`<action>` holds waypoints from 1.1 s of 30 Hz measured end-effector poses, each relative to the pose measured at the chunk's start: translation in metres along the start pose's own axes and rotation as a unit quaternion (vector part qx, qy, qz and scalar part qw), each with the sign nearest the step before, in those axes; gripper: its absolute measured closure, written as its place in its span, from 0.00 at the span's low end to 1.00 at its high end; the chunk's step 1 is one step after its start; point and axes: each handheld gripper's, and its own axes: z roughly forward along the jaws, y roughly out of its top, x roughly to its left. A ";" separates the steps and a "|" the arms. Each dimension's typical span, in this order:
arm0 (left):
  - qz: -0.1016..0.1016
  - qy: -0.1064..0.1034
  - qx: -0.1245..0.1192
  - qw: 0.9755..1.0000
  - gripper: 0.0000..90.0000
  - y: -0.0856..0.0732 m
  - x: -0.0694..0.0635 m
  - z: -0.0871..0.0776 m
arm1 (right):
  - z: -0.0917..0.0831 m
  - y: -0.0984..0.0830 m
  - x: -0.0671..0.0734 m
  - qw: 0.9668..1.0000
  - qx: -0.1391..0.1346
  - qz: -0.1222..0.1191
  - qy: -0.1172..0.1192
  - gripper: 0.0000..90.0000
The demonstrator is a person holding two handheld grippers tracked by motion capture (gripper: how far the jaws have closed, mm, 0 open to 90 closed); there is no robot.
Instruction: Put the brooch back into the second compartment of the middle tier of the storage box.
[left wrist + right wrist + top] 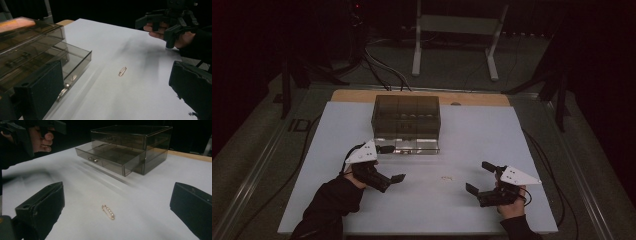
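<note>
Drawer [110,160] of the smoky box [407,116] is already pulled out. Brooch pin [108,212] lies loose mid-table, untouched, between the spread jaws of the right gripper [478,179]. Left gripper [393,164] spread too, empty, beside the drawer. Pick and stow remain.

box: far centre of the table [472,210], my left claw [393,162] just near it
drawer [110,160]: pulled out nearward
pin [446,177]: between my claws, right claw [477,177] beside it

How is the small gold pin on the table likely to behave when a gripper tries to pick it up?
The pin looks thin and lies flat on the smooth table, so wide jaws may slide it rather than grip it. It seems very light and stiff. Its row of tiny beads could be fragile.
</note>
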 end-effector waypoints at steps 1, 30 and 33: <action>0.005 -0.003 0.005 1.000 0.00 0.001 -0.001 0.006 | 0.000 0.000 0.000 1.000 0.000 -0.001 0.000 0.00; 0.001 -0.021 0.031 0.999 0.00 0.000 -0.018 0.076 | 0.000 0.000 -0.001 1.000 -0.002 0.005 0.002 0.00; -0.002 -0.023 0.034 0.999 0.00 0.000 -0.019 0.085 | -0.001 0.000 -0.002 1.000 -0.003 0.006 0.003 0.00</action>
